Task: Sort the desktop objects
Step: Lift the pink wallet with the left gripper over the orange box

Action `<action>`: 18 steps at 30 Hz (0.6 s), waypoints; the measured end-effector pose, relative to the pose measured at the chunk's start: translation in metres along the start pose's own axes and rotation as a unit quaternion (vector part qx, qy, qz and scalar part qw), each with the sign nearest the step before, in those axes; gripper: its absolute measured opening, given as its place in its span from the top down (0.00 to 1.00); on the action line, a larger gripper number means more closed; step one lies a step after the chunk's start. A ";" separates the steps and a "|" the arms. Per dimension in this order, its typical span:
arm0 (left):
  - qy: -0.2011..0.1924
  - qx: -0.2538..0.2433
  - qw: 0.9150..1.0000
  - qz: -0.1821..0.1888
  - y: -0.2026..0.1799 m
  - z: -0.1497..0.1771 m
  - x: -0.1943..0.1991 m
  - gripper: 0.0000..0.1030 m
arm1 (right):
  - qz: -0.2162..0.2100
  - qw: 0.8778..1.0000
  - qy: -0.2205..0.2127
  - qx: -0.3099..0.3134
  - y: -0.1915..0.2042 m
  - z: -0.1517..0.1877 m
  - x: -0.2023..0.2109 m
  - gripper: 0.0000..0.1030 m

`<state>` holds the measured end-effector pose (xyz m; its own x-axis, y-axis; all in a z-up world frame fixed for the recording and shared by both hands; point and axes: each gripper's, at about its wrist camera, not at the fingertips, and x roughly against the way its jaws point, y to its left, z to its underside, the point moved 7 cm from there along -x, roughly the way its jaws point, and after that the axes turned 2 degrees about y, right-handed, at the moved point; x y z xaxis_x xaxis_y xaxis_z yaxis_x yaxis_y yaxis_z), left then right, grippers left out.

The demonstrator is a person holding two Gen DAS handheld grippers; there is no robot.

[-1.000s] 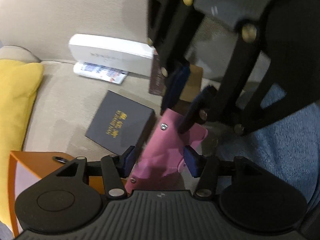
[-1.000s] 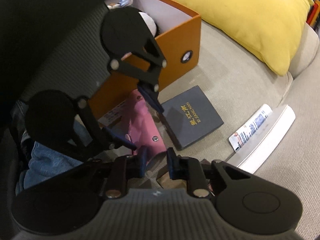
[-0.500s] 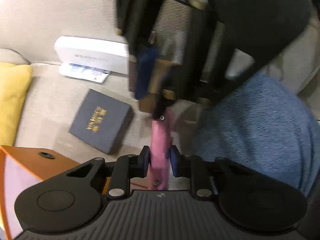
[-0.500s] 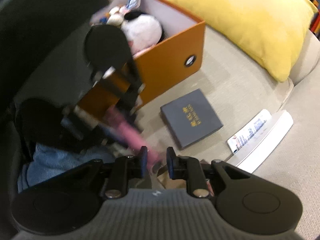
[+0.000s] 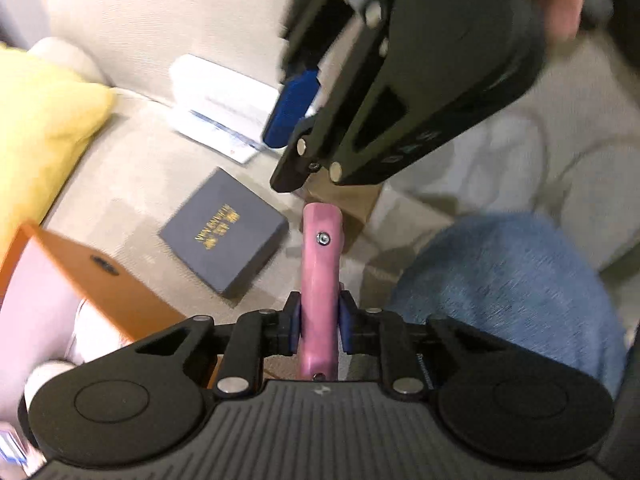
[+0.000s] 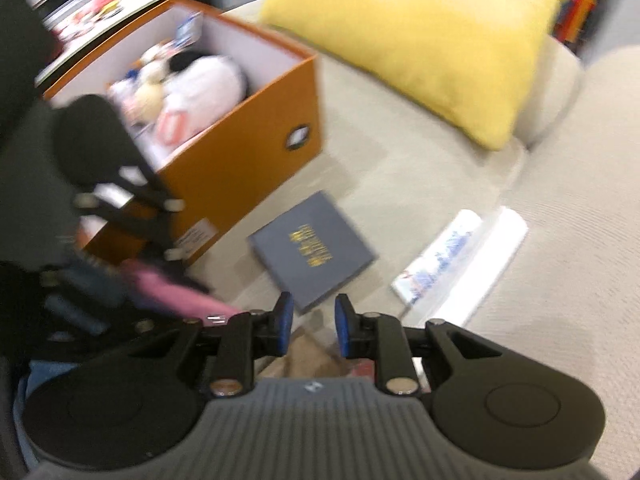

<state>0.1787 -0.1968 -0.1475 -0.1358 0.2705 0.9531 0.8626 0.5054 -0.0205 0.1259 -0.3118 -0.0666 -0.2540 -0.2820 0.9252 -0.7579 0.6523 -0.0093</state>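
Observation:
My left gripper (image 5: 319, 322) is shut on a pink snap pouch (image 5: 321, 264), held edge-on above the sofa seat. The pouch also shows in the right wrist view (image 6: 176, 294), blurred, at the left. My right gripper (image 6: 311, 326) is open a small way and empty, lifted above the seat; it shows in the left wrist view (image 5: 296, 148) above the pouch. An orange box (image 6: 248, 152) holding plush toys (image 6: 200, 80) stands at the left. A dark grey booklet (image 6: 312, 250) with gold lettering lies on the seat, also in the left wrist view (image 5: 224, 236).
A yellow cushion (image 6: 420, 40) leans at the back. A white box (image 6: 476, 264) and a blue-printed packet (image 6: 436, 260) lie by the sofa back. A brown flat item (image 5: 352, 200) lies under the right gripper. A knee in blue jeans (image 5: 500, 280) is at the right.
My left gripper shut on the pink pouch and lifted it. My right gripper let go of the pouch, opened slightly and rose away from it.

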 end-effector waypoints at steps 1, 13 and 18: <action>-0.010 0.014 1.000 0.004 0.003 -0.001 0.007 0.80 | 0.006 1.000 -0.003 -0.009 -0.006 -0.002 0.001 0.74; -0.136 0.159 0.977 0.035 0.045 -0.003 0.111 0.80 | 0.028 0.999 -0.023 -0.003 -0.018 0.016 0.000 0.52; -0.169 0.206 0.964 0.011 0.073 0.014 0.148 0.80 | 0.030 0.998 -0.020 0.042 0.002 0.015 -0.017 0.44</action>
<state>0.2146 -0.1084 -0.0125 -0.3298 0.5014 0.7999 0.6098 0.7599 -0.2249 0.1195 -0.3163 -0.0881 -0.3235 -0.2722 0.9062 -0.7873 0.6087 -0.0982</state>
